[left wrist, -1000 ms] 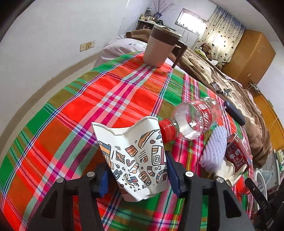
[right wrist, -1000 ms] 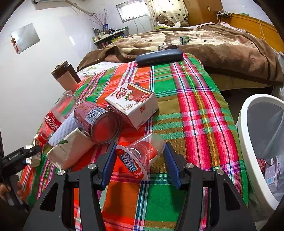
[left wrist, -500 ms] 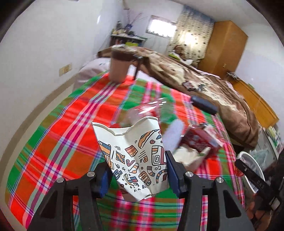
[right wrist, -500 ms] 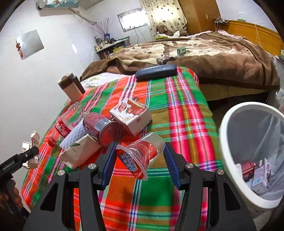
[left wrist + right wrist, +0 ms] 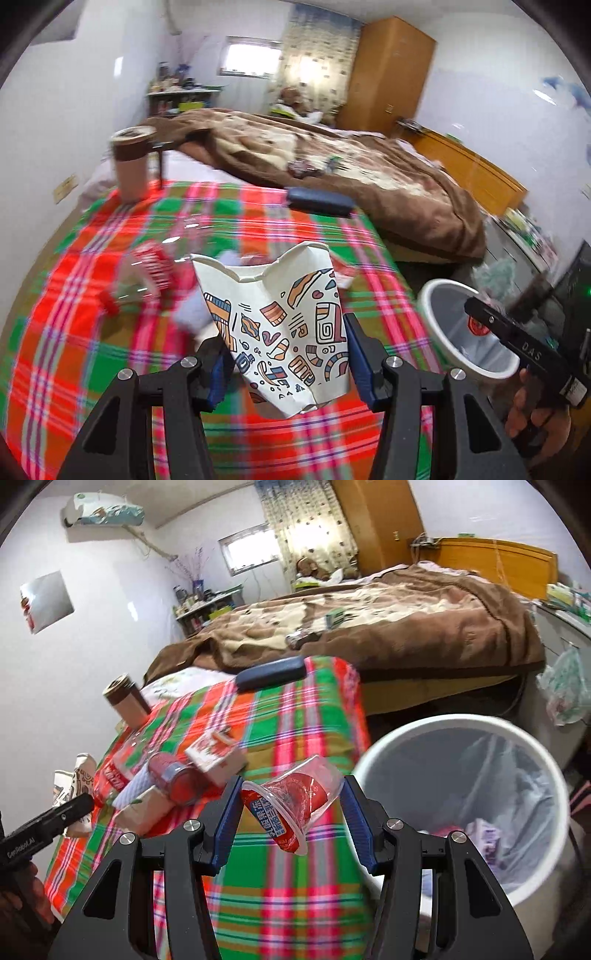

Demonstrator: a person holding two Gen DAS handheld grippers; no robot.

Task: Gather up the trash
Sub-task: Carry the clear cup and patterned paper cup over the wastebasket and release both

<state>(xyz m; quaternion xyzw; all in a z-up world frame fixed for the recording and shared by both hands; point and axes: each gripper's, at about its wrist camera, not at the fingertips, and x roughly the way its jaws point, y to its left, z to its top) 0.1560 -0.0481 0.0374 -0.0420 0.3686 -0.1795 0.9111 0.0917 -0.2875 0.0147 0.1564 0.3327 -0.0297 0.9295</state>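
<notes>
My left gripper (image 5: 286, 352) is shut on a crushed white paper cup (image 5: 280, 328) with coloured doodles, held above the plaid tablecloth (image 5: 74, 332). My right gripper (image 5: 291, 821) is shut on a clear plastic cup (image 5: 291, 812) with a red label, held above the table's right edge, next to the white trash bin (image 5: 546, 805). The bin (image 5: 436, 321) also shows at the right of the left wrist view. On the table lie a plastic bottle (image 5: 147, 280) with a red cap, a red can (image 5: 175, 781) and a red-and-white carton (image 5: 216, 755).
A brown lidded mug (image 5: 131, 166) and a dark case (image 5: 319, 201) stand at the table's far end. A bed with a brown blanket (image 5: 388, 627) lies beyond. The bin holds a liner and some trash (image 5: 480, 834). A white brush (image 5: 135, 790) lies by the can.
Both grippers have lifted and swung right toward the bin with their cups. The bin now fills much of the right wrist view.
</notes>
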